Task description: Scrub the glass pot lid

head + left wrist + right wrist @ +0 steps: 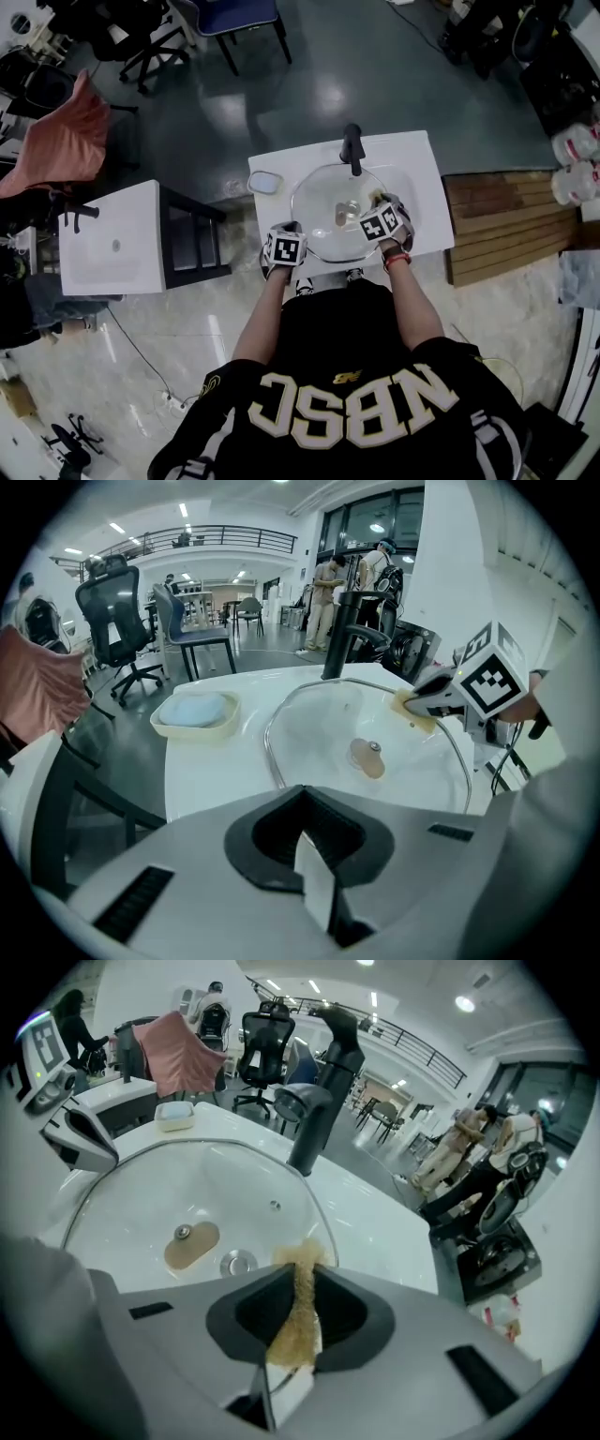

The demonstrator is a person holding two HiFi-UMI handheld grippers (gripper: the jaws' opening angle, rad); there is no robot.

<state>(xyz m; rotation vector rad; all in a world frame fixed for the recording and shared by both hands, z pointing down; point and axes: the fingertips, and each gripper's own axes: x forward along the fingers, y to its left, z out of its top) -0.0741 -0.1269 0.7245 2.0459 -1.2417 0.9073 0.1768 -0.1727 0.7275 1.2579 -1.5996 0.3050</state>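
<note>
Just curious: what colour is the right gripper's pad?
The pad is golden tan; best in right gripper view.

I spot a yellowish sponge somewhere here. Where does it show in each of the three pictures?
Head view: sponge at the right gripper tip, on the lid, far right side.
Left gripper view: right of centre, under the right gripper.
Right gripper view: bottom centre, pinched between the jaws.
Shared landmark: black faucet.

Head view steeply down over the sink [427, 178]; both gripper views close, low across it.
</note>
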